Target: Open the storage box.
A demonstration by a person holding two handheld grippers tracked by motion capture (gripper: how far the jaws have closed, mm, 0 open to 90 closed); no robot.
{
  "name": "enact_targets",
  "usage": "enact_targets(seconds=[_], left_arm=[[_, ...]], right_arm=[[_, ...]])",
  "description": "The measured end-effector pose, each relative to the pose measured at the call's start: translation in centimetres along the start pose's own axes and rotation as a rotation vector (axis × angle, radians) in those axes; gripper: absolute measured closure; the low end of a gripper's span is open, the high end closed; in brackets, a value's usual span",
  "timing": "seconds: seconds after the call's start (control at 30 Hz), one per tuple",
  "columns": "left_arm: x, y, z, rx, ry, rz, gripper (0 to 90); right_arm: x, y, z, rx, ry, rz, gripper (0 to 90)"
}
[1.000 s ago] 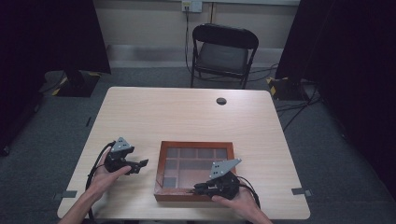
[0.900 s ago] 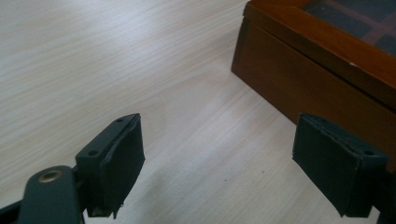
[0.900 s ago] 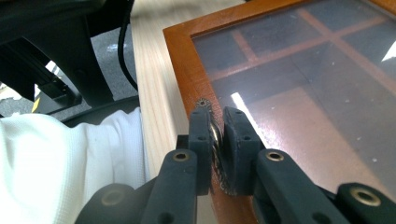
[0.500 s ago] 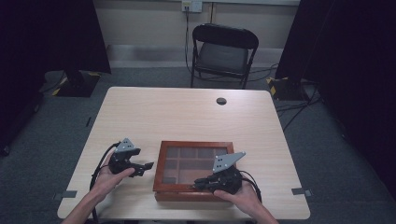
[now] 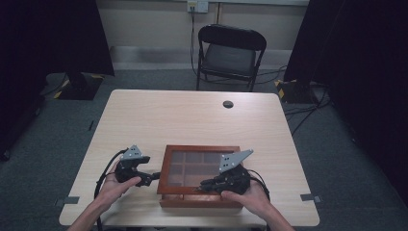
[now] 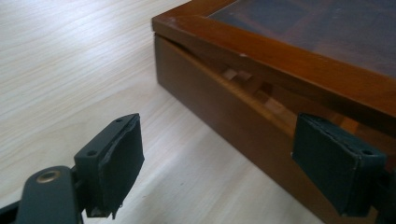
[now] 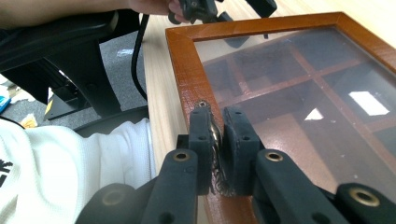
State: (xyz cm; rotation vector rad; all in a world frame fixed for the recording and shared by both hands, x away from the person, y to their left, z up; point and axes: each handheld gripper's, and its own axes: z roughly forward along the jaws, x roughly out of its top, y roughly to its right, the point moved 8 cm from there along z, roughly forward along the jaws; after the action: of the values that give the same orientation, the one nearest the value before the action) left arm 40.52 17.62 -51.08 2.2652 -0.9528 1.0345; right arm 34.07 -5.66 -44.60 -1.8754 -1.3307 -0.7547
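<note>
A flat brown wooden box [image 5: 164,169] with a glass lid over several compartments lies near the table's front edge. My right gripper [image 5: 203,185] sits at the lid's front rail [image 7: 183,70], shut [image 7: 217,127] on a thin metal pull [image 7: 215,136] fixed there. The lid [image 6: 280,60] stands slightly ajar, with a narrow gap above the box wall [image 6: 219,112]. My left gripper [image 5: 153,176] is open beside the box's left wall, its jaws [image 6: 217,154] wide apart and holding nothing. It also appears beyond the lid's far corner [image 7: 219,9].
The pale wooden table [image 5: 192,120] has a small black round cap [image 5: 228,104] near its far edge. A black folding chair [image 5: 231,53] stands behind the table. The person's white top [image 7: 70,163] and a black seat arm [image 7: 70,42] lie near the front edge.
My left gripper has edged right, closer to the box's left wall. The right gripper has shifted slightly at the lid's front rail, and the lid looks lower than before.
</note>
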Motion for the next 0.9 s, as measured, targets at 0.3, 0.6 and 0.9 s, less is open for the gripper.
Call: enact_targets(seconds=[0.3, 0.6, 0.9], left_arm=[[0.7, 1.4, 0.4, -0.028, 0.036, -0.013, 17.8], [1.6, 1.5, 0.5, -0.041, 0.080, -0.033, 20.7], [2.2, 1.4, 0.4, -0.033, 0.087, -0.031, 21.7]], right_arm=[[1.2, 0.2, -0.7, 0.000, -0.005, -0.012, 82.8], [2.1, 0.6, -1.4, 0.006, 0.005, -0.001, 82.6], [2.9, 1.1, -2.9, -0.043, 0.037, -0.003, 56.4]])
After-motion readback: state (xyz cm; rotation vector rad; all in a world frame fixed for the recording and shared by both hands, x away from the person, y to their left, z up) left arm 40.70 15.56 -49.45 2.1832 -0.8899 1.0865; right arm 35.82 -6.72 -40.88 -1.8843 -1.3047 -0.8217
